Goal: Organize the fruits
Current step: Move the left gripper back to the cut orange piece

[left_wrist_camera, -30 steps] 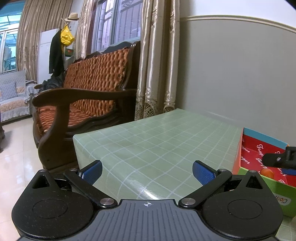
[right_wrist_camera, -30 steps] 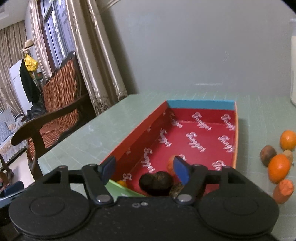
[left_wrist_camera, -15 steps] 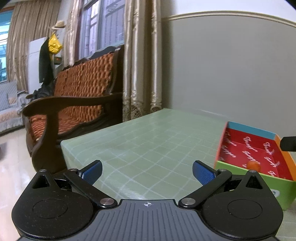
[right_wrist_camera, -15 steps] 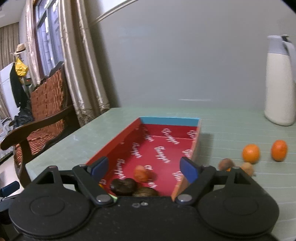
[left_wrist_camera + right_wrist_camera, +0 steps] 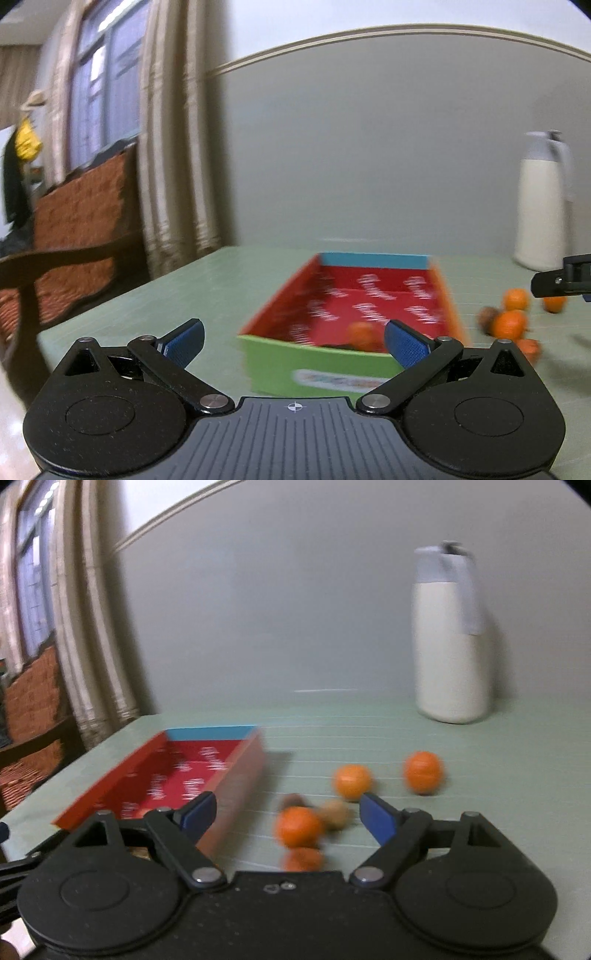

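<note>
Left wrist view: the left gripper [image 5: 293,338] is held open and empty, the red box [image 5: 373,295] lying at twelve o'clock.

Right wrist view: the right gripper [image 5: 288,812], its jaws just opened and empty, is aimed at loose oranges [image 5: 298,827] at twelve o'clock, the box at ten, probably for another pick.

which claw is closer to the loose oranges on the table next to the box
Right. The right claw is open and aimed at the loose oranges just ahead of its tips. The left claw, also open, faces the box, with the oranges off to its right.
</note>
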Demonstrator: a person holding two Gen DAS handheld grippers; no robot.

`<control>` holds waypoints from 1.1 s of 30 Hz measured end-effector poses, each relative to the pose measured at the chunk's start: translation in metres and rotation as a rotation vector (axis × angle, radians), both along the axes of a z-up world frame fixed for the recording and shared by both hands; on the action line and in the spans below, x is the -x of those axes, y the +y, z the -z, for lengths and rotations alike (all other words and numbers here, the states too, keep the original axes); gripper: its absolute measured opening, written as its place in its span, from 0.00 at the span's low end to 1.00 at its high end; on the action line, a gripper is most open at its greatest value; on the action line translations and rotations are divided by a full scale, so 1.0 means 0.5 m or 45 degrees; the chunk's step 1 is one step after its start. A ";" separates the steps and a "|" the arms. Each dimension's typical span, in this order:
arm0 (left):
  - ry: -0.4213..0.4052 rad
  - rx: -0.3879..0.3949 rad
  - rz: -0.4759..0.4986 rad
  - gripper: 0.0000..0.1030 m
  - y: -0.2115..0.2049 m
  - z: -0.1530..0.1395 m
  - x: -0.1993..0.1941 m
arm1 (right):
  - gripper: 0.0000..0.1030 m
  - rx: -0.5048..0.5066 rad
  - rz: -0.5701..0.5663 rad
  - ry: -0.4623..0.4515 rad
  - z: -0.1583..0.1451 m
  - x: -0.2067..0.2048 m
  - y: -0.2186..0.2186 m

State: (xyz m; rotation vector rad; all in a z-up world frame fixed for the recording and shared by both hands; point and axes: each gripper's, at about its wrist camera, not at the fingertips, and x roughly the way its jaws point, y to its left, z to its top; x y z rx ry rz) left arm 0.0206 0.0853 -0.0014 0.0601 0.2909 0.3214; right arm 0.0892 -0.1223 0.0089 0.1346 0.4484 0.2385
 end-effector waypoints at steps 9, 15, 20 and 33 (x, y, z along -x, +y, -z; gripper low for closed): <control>-0.018 -0.066 0.232 1.00 -0.122 0.003 -0.014 | 0.82 -0.032 0.290 0.039 0.041 0.021 -0.161; -0.012 -0.057 0.349 1.00 -0.177 0.004 -0.016 | 0.84 -0.010 0.429 0.019 0.052 0.045 -0.223; 0.001 -0.045 0.419 1.00 -0.216 0.009 -0.024 | 0.93 0.042 0.510 -0.018 0.055 0.072 -0.255; 0.078 0.017 0.478 1.00 -0.272 0.026 -0.069 | 0.93 0.017 0.563 0.005 0.070 0.091 -0.315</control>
